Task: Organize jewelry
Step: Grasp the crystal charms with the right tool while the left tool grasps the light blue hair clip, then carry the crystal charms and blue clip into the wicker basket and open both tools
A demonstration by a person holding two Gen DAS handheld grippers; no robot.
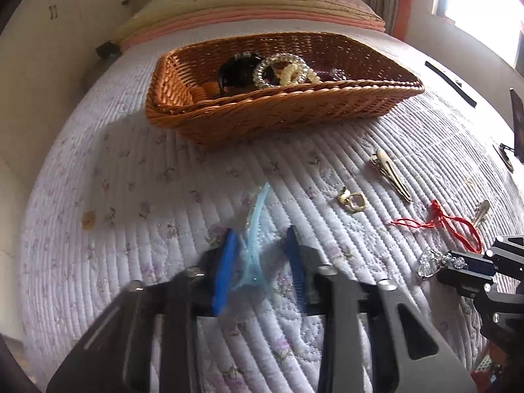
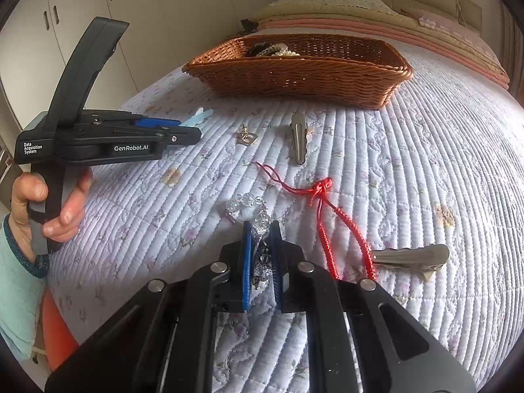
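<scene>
A wicker basket [image 1: 288,111] [image 2: 294,78] holding hair ties and a black piece sits far on the bed. My left gripper [image 1: 262,239] has its jaws partly apart around a pale blue hair clip [image 1: 255,245]; the gap looks wider than the clip. From the right wrist view the clip [image 2: 199,116] pokes out past that gripper [image 2: 183,129]. My right gripper [image 2: 262,229] is shut on a crystal bead bracelet [image 2: 249,203], also visible in the left wrist view [image 1: 435,260].
On the quilt lie a gold earring [image 1: 352,199] [image 2: 247,137], a metal clip [image 1: 391,175] [image 2: 298,142], a red cord [image 1: 442,221] [image 2: 327,216] and a second metal clip [image 2: 412,257] [image 1: 481,211]. Folded blankets [image 2: 376,9] lie beyond the basket.
</scene>
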